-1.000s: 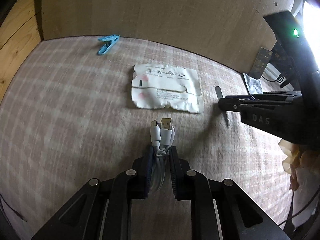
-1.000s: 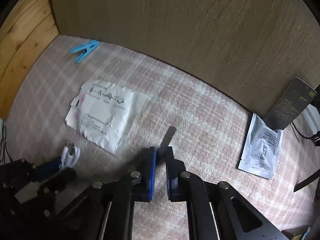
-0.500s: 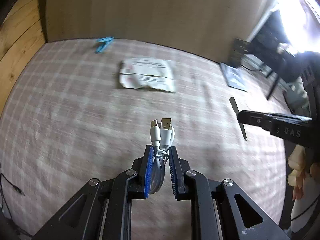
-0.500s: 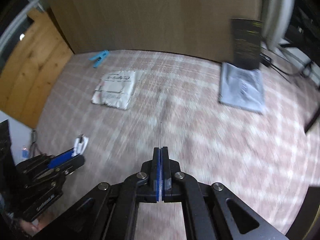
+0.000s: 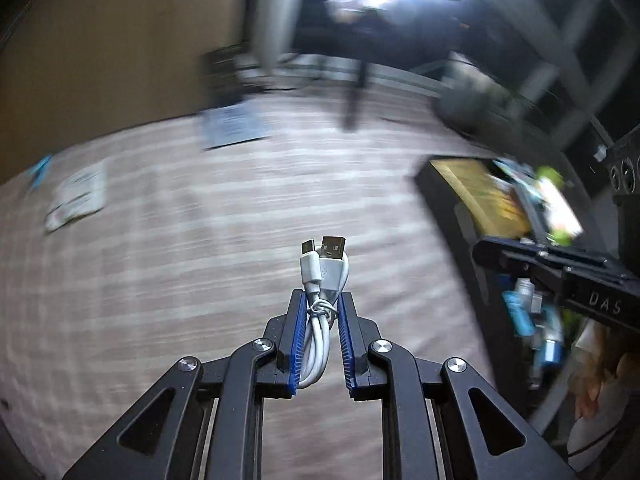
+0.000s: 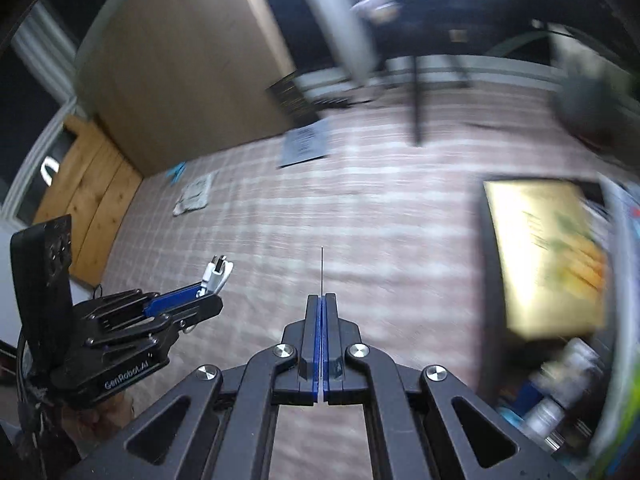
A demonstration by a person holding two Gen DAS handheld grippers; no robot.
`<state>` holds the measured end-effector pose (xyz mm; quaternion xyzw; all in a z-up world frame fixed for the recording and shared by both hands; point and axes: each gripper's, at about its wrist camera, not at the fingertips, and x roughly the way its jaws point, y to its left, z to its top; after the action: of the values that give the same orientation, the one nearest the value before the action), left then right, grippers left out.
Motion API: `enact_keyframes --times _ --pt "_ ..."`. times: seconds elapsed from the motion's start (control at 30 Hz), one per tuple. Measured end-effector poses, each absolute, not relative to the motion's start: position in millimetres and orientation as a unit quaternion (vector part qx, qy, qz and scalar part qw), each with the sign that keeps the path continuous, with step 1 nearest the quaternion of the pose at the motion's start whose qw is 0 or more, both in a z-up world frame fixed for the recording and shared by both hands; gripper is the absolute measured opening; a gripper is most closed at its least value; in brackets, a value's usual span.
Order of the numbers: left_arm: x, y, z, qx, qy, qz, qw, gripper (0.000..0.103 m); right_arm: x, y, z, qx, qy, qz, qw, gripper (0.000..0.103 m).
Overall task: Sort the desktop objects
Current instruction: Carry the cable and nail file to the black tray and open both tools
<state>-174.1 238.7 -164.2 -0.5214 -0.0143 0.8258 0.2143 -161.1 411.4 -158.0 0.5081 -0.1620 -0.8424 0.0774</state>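
Black box point(image 6: 490, 264) holds yellow packet point(image 6: 548, 252), bottles point(image 6: 560, 384).

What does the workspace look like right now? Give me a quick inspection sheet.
Surface: checked cloth.
Job's things: white USB cable bundle in the left gripper; thin flat strip edge-on in the right gripper.
Clutter: white packet, blue clothespin, grey pouch, all blurred.
Grippers: both shut on loads.
Cables: loose ones, nothing seen.
Surroundings: black storage box on the right, holding items.
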Motion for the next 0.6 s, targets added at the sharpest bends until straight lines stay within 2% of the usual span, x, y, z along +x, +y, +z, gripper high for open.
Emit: enact_keyframes --times 0.33,0.6 --pt "-138 399 -133 -0.503 0.042 0.796 0.334 0.017 -45 553 -136 0.471 -0.222 -0.853 -0.033 0.0" --pt "-104 504 -132 -0.5 0.08 0.768 0.393 0.017 13 645 -138 0.461 -0.246 -0.846 -0.107 0.001"
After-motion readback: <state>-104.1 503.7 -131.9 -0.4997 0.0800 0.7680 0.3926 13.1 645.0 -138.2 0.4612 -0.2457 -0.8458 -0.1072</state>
